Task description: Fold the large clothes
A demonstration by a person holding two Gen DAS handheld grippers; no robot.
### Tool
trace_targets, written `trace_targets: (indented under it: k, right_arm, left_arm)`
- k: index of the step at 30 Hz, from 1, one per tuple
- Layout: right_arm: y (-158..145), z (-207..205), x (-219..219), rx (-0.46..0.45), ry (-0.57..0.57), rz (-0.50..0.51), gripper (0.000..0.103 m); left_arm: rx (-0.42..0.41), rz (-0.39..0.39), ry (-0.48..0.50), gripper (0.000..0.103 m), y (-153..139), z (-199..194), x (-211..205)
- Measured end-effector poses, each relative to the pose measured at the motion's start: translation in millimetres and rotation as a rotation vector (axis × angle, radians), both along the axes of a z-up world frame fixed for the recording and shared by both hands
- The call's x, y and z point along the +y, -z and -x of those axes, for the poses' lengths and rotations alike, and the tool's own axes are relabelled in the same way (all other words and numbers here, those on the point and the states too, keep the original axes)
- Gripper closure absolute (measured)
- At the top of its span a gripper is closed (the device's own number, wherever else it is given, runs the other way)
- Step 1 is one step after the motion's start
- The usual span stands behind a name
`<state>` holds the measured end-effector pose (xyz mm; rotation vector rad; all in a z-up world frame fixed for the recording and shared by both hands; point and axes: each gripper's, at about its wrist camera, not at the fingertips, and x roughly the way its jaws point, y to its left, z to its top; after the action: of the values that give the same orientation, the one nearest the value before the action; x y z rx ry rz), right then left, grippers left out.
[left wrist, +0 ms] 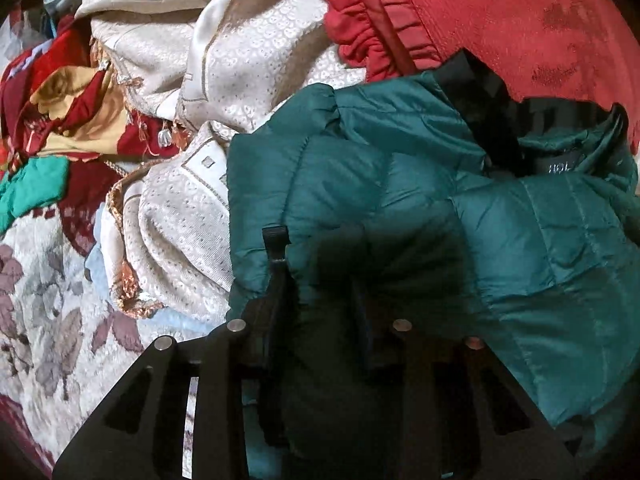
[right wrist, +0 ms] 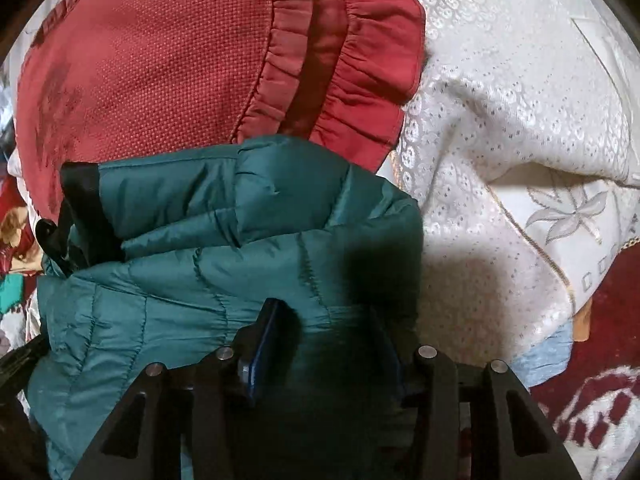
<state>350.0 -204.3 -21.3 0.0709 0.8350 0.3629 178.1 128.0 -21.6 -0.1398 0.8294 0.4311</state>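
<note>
Both jaws clamp the puffy, quilted teal jacket (left wrist: 420, 208), bunched against a red cushion (right wrist: 152, 60).

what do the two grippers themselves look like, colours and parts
Both are matte black, with angular linkage arms that have cut-out slots and round silver pivot pins. The left gripper has black fingers; the right gripper shows blue pads on its fingers. No cables, sleeves or markings show.

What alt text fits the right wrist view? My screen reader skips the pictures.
The right gripper grips a fold of a puffy teal quilted jacket bunched between its fingers. Behind the jacket lies a red ruffled cushion, with a cream patterned cloth spread to the right.
</note>
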Motion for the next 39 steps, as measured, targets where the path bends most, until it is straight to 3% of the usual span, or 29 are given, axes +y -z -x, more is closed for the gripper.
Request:
trace_targets:
  k: [2, 4, 7, 8, 10, 12, 13, 14, 17, 19, 22, 23, 25, 26, 27, 28, 29, 30, 31, 32, 33, 35, 36, 37, 38, 39]
  right_arm:
    - [-12, 6, -3, -0.008, 0.009, -0.001, 0.059]
    - [-33, 20, -11, -0.043, 0.023, -0.057, 0.059]
    - [-61, 45, -13, -0.081, 0.008, -0.105, 0.059]
    - [-65, 53, -10, -0.085, -0.007, -0.100, 0.058]
    - [-66, 72, 0, -0.074, -0.048, -0.061, 0.054]
    - [-55, 83, 12, -0.044, -0.094, -0.020, 0.053]
    - [-45, 85, 19, -0.021, -0.116, 0.013, 0.053]
    - [-31, 85, 28, 0.016, -0.136, 0.063, 0.051]
    - [5, 78, 34, 0.086, -0.173, 0.113, 0.050]
    - [0, 76, 36, 0.111, -0.157, 0.129, 0.049]
    - [-8, 75, 40, 0.145, -0.141, 0.161, 0.049]
    - [-12, 75, 41, 0.144, -0.126, 0.149, 0.049]
    - [-32, 81, 40, 0.079, -0.109, 0.083, 0.049]
    - [-39, 84, 37, 0.040, -0.116, 0.064, 0.049]
    - [-45, 86, 39, 0.000, -0.122, 0.068, 0.046]
    - [-46, 87, 41, -0.021, -0.112, 0.101, 0.040]
    - [-40, 86, 46, -0.002, -0.106, 0.123, 0.022]
    - [-26, 82, 49, 0.063, -0.117, 0.143, 0.014]
    - [-6, 75, 55, 0.163, -0.147, 0.159, 0.014]
    - [1, 75, 54, 0.169, -0.128, 0.153, 0.018]
    - [-6, 79, 52, 0.129, -0.098, 0.148, 0.024]
    - [-26, 83, 52, 0.069, -0.101, 0.129, 0.025]
    - [-41, 89, 52, -0.001, -0.123, 0.083, 0.025]
    - [-47, 92, 51, -0.044, -0.133, 0.061, 0.023]
    - [-47, 94, 52, -0.063, -0.129, 0.062, 0.017]
    - [-39, 90, 53, -0.035, -0.129, 0.085, 0.009]
  left_arm:
    - [-0.029, 0.033, -0.021, 0.070, -9, 6, 8]
    - [-0.129, 0.049, -0.045, 0.070, -31, 23, 10]
    - [-0.266, 0.017, 0.001, 0.068, -61, 46, -2]
    - [-0.273, 0.025, 0.027, 0.061, -63, 47, -6]
    - [-0.211, 0.068, 0.107, 0.058, -54, 39, -16]
    - [-0.064, 0.089, 0.133, 0.057, -29, 23, -21]
    - [0.051, 0.090, 0.121, 0.057, -4, 12, -21]
    - [0.063, 0.099, 0.123, 0.057, 5, 9, -19]
    - [0.051, 0.065, 0.123, 0.056, 3, 7, -20]
    - [0.040, 0.066, 0.111, 0.056, -4, 9, -20]
    - [-0.057, 0.066, 0.084, 0.056, -25, 18, -18]
    - [-0.084, 0.058, 0.085, 0.056, -30, 21, -17]
    - [-0.128, 0.029, 0.103, 0.047, -35, 21, -18]
    - [-0.106, 0.024, 0.107, 0.031, -30, 17, -17]
    - [-0.045, 0.031, 0.104, 0.024, -19, 10, -16]
    - [0.066, 0.057, 0.100, 0.024, 3, -1, -13]
    - [0.085, 0.072, 0.100, 0.023, 12, -1, -14]
    - [0.062, 0.071, 0.094, 0.022, 12, 1, -13]
    - [0.034, 0.059, 0.071, 0.022, 4, 3, -11]
    - [0.013, 0.055, 0.055, 0.023, -5, 6, -10]
    - [-0.018, 0.059, 0.053, 0.023, -13, 10, -10]
    - [-0.105, 0.053, 0.075, 0.023, -26, 16, -10]
    - [-0.079, 0.037, 0.074, 0.023, -21, 12, -9]
    - [0.019, 0.036, 0.078, 0.023, -4, 2, -9]
    - [0.070, 0.056, 0.092, 0.022, 9, -2, -10]
    - [0.068, 0.063, 0.097, 0.020, 16, -2, -9]
